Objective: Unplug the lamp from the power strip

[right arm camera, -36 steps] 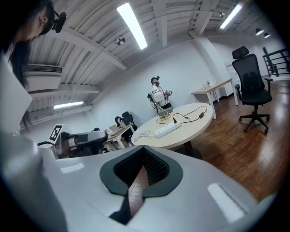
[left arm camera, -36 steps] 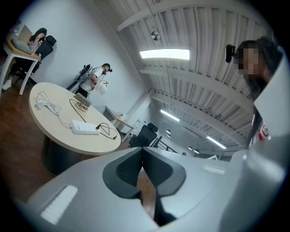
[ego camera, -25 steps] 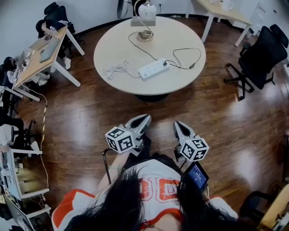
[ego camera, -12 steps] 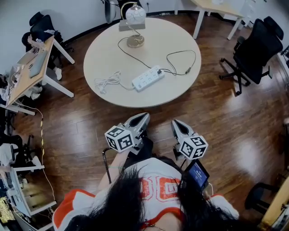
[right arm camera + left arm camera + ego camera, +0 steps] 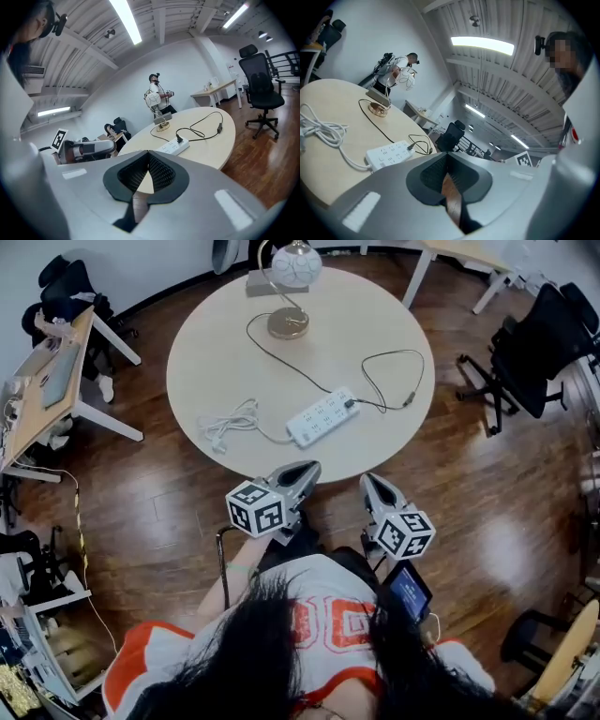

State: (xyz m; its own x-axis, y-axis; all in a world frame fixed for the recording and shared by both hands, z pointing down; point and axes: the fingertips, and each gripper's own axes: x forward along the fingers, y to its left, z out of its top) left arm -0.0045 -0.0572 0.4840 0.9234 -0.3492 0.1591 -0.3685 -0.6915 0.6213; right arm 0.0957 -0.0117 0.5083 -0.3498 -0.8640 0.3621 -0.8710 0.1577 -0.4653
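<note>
Standing at the near edge of the scene, a person in an orange-and-white shirt [image 5: 323,629] holds both tools low in front of the body, over the dark wooden floor [image 5: 178,512]. The left gripper [image 5: 302,471] has its jaws pressed together with nothing between them, and its tip reaches the near rim of the round beige table [image 5: 211,352]. The right gripper [image 5: 372,486], just to its right and slightly nearer, is likewise pressed together and empty. A small lit screen [image 5: 410,591] sits just near of the right gripper's marker cube

On the table, the long white power strip [image 5: 322,416] comes first, lying slanted a little right of centre and apart from both grippers. A bundled white cable [image 5: 228,425] trails from its left end. A small black plug [image 5: 352,404] is seated at the strip's far right end, so the lamp is not yet unplugged. From there the thin black cord [image 5: 394,353] loops over the right part of the table, and a stretch of it runs from the strip toward the far side

There the lamp with a round brass base and white globe shade [image 5: 287,322] stands upright, well apart from the grippers, with a flat grey box [image 5: 264,282] just beyond it. Off the table, a black office chair [image 5: 539,343] stands at the far right and a light wooden desk [image 5: 52,381] at the far left
</note>
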